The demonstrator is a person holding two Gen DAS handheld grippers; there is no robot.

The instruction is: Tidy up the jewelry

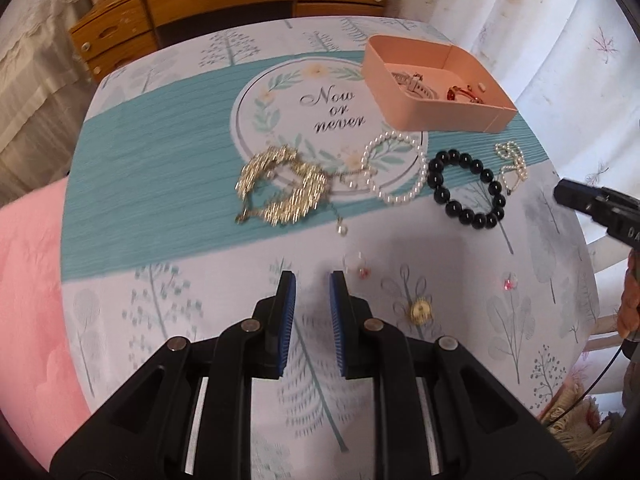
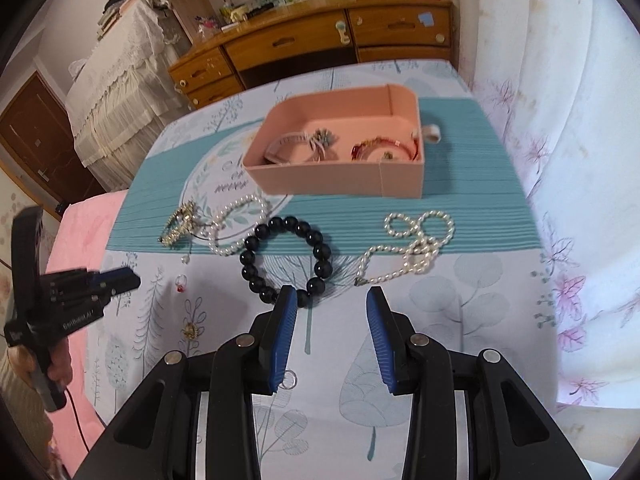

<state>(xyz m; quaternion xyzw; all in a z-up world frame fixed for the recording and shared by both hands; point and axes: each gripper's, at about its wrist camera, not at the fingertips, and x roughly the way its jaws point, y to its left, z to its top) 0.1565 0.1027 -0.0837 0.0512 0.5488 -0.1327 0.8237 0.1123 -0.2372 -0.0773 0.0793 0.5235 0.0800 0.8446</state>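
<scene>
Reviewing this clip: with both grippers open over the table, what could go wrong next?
The gold necklace and pearl bracelet overlap, so lifting one may drag the other. The right gripper hangs beside the black bead bracelet; round beads may slip out. The tiny clear earring near the left gripper looks hard to pinch.

The left black two-finger tool with blue ribbed pads [image 1: 312, 280] is held with its jaws slightly parted and nothing between them, while the right black two-finger tool with blue ribbed pads [image 2: 332, 294] is held more widely parted, likewise gripping nothing.
</scene>
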